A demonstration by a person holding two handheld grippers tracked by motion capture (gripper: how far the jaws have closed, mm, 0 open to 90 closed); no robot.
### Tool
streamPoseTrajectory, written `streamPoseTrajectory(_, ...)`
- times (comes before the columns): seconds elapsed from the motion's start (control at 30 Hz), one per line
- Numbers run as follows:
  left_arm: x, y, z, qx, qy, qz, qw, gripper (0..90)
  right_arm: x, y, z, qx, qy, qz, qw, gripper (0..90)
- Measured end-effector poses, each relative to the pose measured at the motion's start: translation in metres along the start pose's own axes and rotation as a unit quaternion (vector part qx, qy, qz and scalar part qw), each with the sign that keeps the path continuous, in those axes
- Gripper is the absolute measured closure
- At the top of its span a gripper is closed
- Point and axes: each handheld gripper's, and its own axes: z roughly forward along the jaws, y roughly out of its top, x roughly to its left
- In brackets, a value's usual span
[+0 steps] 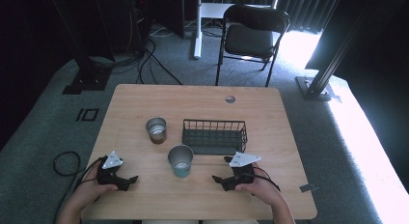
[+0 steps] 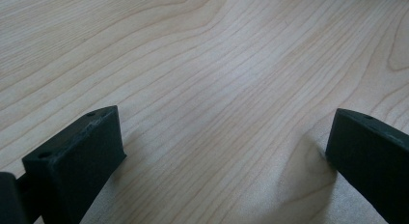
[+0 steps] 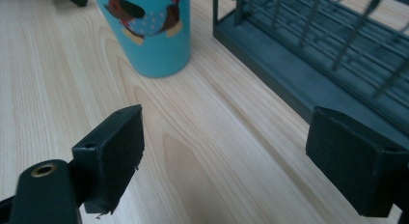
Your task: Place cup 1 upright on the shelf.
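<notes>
A teal cup (image 1: 181, 161) with a steel inside stands near the table's middle front. In the right gripper view this teal cup (image 3: 154, 35) bears a bird picture. A brown-sided steel cup (image 1: 156, 130) stands behind it to the left. A dark wire basket (image 1: 214, 136) sits right of the cups. My left gripper (image 1: 126, 174) rests on the table at the front left, open over bare wood (image 2: 226, 151). At the front right my right gripper (image 1: 221, 171) lies open (image 3: 226, 156), aimed at the teal cup and the basket's (image 3: 308, 55) near corner.
The wooden table (image 1: 270, 118) has a round cable hole (image 1: 230, 99) at its back edge. A black folding chair (image 1: 251, 35) stands on the carpet beyond the table. Cables (image 1: 65, 163) trail off the left side.
</notes>
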Motion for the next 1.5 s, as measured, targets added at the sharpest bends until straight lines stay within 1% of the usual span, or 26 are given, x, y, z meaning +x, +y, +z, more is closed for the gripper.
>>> streamPoseTrajectory(0.1,0.0,0.0,0.0,0.0,0.0,0.0,1.0,0.3,0.001,0.004,0.004,-0.005,0.002,0.0,1.0,13.0)
streamPoseTrajectory(0.23,0.0,0.0,0.0,0.0,0.0,0.0,1.0,0.3,0.005,0.008,0.009,-0.006,0.006,-0.009,0.9999,12.9)
streamPoseTrajectory(0.3,0.0,0.0,0.0,0.0,0.0,0.0,1.0,0.3,0.005,0.009,0.01,-0.005,0.007,-0.01,0.9999,12.8)
streamPoseTrajectory(0.4,0.0,0.0,0.0,0.0,0.0,0.0,1.0,0.3,0.006,0.013,0.012,-0.014,0.007,-0.012,0.9998,12.8)
streamPoseTrajectory(0.67,0.0,0.0,0.0,0.0,0.0,0.0,1.0,0.3,0.01,0.017,0.021,-0.017,0.015,-0.019,0.9996,12.8)
streamPoseTrajectory(0.73,0.0,0.0,0.0,0.0,0.0,0.0,1.0,0.3,0.011,0.018,0.025,-0.017,0.012,-0.019,0.9996,12.8)
streamPoseTrajectory(0.8,0.0,0.0,0.0,0.0,0.0,0.0,1.0,0.3,0.013,0.019,0.029,-0.019,0.016,-0.016,0.9996,12.7)
streamPoseTrajectory(0.9,0.0,0.0,0.0,0.0,0.0,0.0,1.0,0.3,0.016,0.023,0.032,-0.024,0.019,-0.019,0.9994,12.6)
streamPoseTrajectory(1.07,0.0,0.0,0.0,0.0,0.0,0.0,1.0,0.3,0.02,0.028,0.036,-0.03,0.029,-0.029,0.9987,12.5)
streamPoseTrajectory(1.33,0.0,0.0,0.0,0.0,0.0,0.0,1.0,0.3,0.028,0.036,0.045,-0.04,0.043,-0.032,0.9978,12.5)
streamPoseTrajectory(1.43,0.0,0.0,0.0,0.001,0.0,0.001,1.0,0.3,0.031,0.039,0.049,-0.041,0.047,-0.038,0.9973,12.4)
streamPoseTrajectory(1.5,0.0,0.0,0.0,0.001,0.0,0.001,1.0,0.3,0.033,0.042,0.052,-0.046,0.045,-0.038,0.9972,12.4)
